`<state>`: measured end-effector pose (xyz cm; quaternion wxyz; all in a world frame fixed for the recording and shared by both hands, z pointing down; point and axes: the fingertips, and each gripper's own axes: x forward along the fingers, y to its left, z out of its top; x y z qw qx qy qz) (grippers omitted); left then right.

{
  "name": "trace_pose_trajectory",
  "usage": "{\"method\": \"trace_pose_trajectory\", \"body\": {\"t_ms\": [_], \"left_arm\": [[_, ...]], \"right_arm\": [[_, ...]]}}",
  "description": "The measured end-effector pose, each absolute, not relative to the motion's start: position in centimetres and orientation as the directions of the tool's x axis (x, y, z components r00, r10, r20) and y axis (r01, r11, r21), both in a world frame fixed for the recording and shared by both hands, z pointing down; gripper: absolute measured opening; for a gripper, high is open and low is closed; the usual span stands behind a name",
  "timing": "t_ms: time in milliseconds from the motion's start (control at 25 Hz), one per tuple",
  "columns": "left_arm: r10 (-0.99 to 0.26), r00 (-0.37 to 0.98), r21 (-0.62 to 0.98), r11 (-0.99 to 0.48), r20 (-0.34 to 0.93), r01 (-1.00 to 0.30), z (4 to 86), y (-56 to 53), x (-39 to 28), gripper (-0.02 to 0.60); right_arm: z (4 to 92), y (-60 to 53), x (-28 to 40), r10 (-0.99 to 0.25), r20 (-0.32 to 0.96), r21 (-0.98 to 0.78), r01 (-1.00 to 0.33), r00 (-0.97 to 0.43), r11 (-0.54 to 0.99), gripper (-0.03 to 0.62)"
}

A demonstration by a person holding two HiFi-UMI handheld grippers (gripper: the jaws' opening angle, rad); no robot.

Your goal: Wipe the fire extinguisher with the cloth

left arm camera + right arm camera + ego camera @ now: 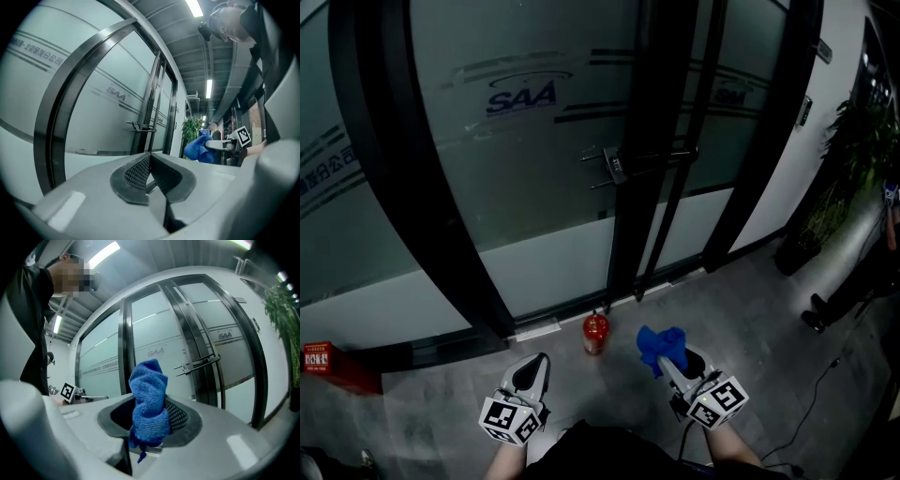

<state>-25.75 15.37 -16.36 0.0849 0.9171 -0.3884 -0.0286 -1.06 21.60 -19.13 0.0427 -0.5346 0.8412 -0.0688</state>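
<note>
We see grey floor (750, 319): red fire extinguisher (595, 333) upright near the glass door (534, 187), red box (323, 361) left, potted plant (848, 150) right.

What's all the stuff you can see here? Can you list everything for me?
fire extinguisher: one, red, standing on the grey floor by the glass door
cloth: one, blue, bunched up between the right gripper's jaws
glass door: one, frosted with black frames, straight ahead
door handle: one, silvery, on the door's edge
box: one, red, on the floor at far left
plant: one, green, far right
left gripper: one, grey, shut, nothing in it
right gripper: one, grey, shut on the cloth
</note>
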Motion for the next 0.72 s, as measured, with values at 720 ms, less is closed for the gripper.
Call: {"method": "trace_pose_trajectory", "body": {"t_ms": [720], "left_arm": [[-0.720,0.693,0.173,-0.679,0.028,-0.713,-16.0,16.1,-24.6,0.006]], "right_arm": [[-16.3,22.1,0.2,-0.898,0.042,-0.181,-0.887,-0.438,0.424,0.137]]}}
